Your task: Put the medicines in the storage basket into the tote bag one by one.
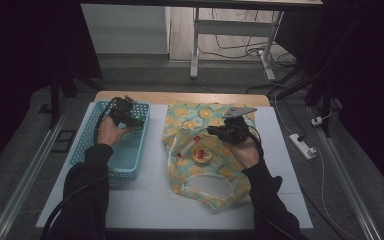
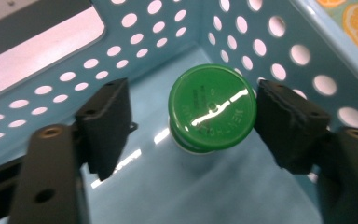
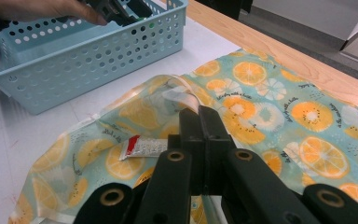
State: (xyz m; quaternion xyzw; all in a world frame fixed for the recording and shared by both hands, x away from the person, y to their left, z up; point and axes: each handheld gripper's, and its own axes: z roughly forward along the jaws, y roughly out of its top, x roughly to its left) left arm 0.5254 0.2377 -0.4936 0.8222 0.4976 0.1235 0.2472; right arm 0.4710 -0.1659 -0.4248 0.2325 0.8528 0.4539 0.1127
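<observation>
A green-capped bottle (image 2: 212, 107) stands in a corner of the light blue perforated basket (image 1: 125, 170). My left gripper (image 2: 196, 128) is open, one jaw on each side of the cap; in the high view the left gripper (image 1: 130, 119) is inside the basket's far end. A fabric bag (image 1: 200, 112) printed with orange slices lies mid-table. My right gripper (image 3: 199, 116) is shut on the bag's raised white-trimmed rim, and the right gripper (image 1: 211, 131) holds the mouth open. A small red-and-white tube (image 3: 144, 147) and a round yellowish item (image 1: 201, 155) lie in the opening.
A white mat (image 1: 150, 200) covers the table, with a wooden edge (image 1: 180, 97) along the back. The basket wall (image 3: 74, 70) stands left of the bag (image 3: 270, 93). A power strip (image 1: 302, 146) and cables lie on the floor to the right.
</observation>
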